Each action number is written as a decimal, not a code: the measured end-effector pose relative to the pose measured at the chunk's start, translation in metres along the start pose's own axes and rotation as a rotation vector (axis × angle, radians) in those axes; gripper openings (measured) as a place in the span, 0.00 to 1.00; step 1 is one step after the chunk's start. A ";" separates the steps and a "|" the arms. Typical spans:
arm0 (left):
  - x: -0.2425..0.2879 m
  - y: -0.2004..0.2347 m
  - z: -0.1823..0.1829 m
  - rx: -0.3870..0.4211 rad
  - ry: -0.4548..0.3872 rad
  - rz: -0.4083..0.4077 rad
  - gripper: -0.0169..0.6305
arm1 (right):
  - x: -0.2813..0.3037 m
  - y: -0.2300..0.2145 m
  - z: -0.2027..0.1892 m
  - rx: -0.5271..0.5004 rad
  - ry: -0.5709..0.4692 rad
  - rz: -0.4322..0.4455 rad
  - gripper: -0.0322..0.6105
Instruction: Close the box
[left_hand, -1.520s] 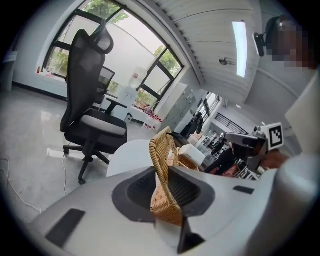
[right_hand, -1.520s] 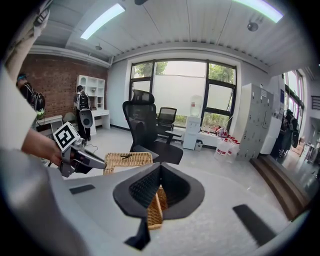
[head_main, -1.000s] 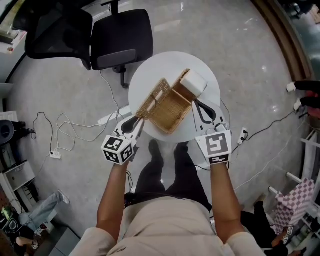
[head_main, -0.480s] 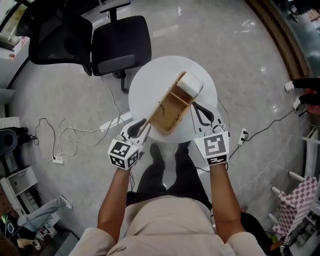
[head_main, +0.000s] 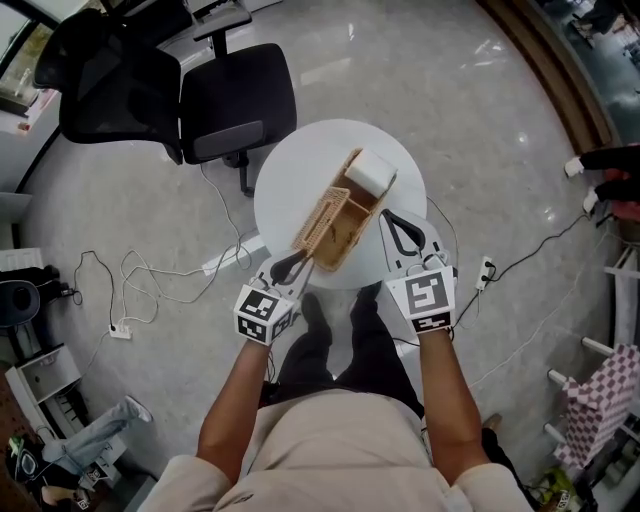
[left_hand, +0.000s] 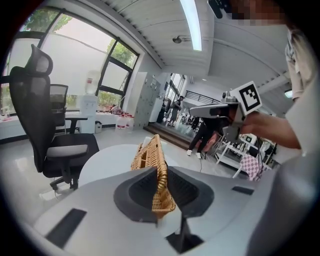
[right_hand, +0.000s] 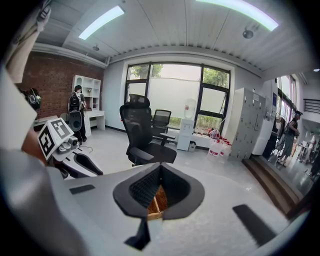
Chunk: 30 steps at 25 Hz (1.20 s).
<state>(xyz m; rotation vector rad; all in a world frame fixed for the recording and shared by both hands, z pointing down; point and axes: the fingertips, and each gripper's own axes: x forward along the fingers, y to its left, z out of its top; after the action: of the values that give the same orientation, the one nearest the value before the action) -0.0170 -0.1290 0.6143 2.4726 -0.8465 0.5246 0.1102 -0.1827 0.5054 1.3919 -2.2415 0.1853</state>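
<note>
The wicker box is placed on the round white table, near the edge on the person's side, and it is turned at an angle to that edge. Its lid is raised along the left long side and is seen almost upright. At the far end of the box a white object is seen, touching the rim.

The left gripper is closed on the near edge of the lid. The wicker is pressed between the two pads and is seen on edge, running away from the jaws. These jaws have just been closing, with the lid between them.

The right gripper is placed at the right side of the box. Its jaws are nearly together and a piece of wicker is seen in the narrow gap. It seems to be gripped, but the contact is half hidden by the pads.

In the head view both grippers are held over the near edge of the table, with the box between them. A black chair is seen on the floor beyond the table, just beside it.
</note>
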 end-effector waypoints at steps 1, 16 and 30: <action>0.001 -0.001 -0.002 0.003 0.008 -0.003 0.11 | -0.001 0.000 0.000 0.000 0.000 -0.002 0.04; 0.021 -0.023 -0.027 0.092 0.120 -0.059 0.12 | -0.023 -0.008 0.007 -0.007 -0.001 -0.037 0.04; 0.029 -0.036 -0.042 0.130 0.198 -0.104 0.12 | -0.053 -0.012 0.012 -0.031 0.005 -0.066 0.04</action>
<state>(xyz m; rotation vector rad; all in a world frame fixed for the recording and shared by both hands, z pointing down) 0.0188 -0.0948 0.6512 2.5124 -0.6200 0.7934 0.1355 -0.1501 0.4681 1.4450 -2.1812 0.1308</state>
